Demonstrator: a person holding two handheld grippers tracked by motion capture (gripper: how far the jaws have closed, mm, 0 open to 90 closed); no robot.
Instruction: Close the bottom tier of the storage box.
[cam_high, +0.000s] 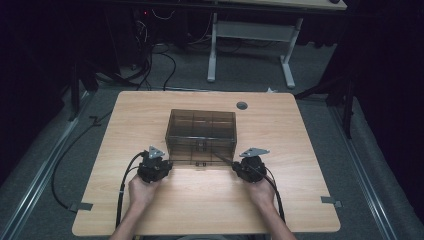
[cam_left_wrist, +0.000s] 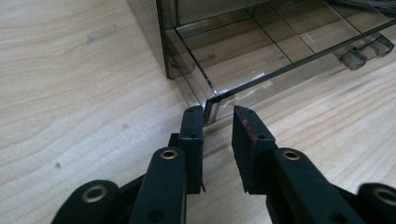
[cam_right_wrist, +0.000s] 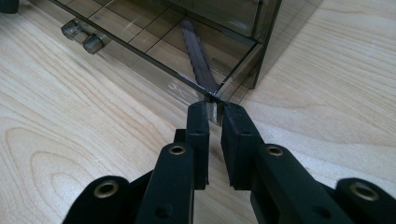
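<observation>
Two grippers meet the drawer of the smoky box: the right gripper pinches its corner; the left gripper stands spread around its opposite corner. Judging by this, move both hands evenly, so the drawer slides straight.

No readable text, label, brand, number or sign is showing on anything in these views.

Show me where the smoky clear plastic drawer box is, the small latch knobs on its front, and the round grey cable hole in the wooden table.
smoky clear plastic drawer box (cam_high: 202, 131), high view, top panel.
latch knobs (cam_right_wrist: 92, 43), right gripper view, nearer knob.
round grey cable hole (cam_high: 242, 105), high view, its centre.
</observation>
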